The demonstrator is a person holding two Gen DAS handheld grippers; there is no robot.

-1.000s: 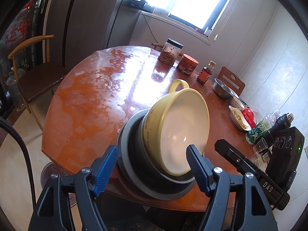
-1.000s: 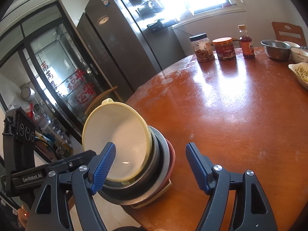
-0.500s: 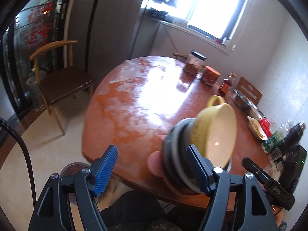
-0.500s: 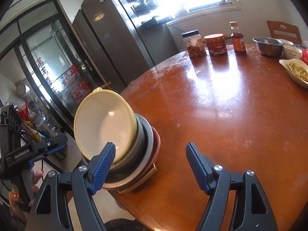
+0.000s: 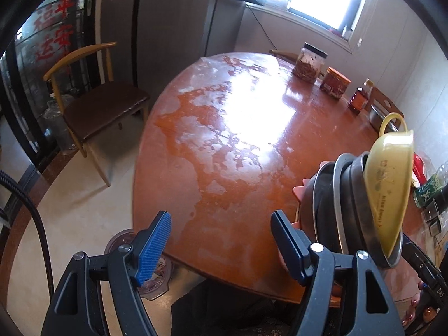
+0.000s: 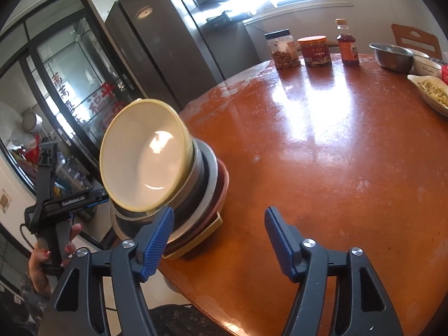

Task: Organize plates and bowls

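Your left gripper stands apart, gripping nothing. Your right gripper has just been narrowing, nothing clamped between its pads. The tilted stack of bowls and plates sits at the table edge, beside its left finger.

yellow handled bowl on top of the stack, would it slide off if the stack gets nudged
Probably. The yellow handled bowl sits tilted in the dark nested bowls, and its glossy inside suggests smooth plastic, likely light. The stack sits at the round wooden table's edge, so it could drop.
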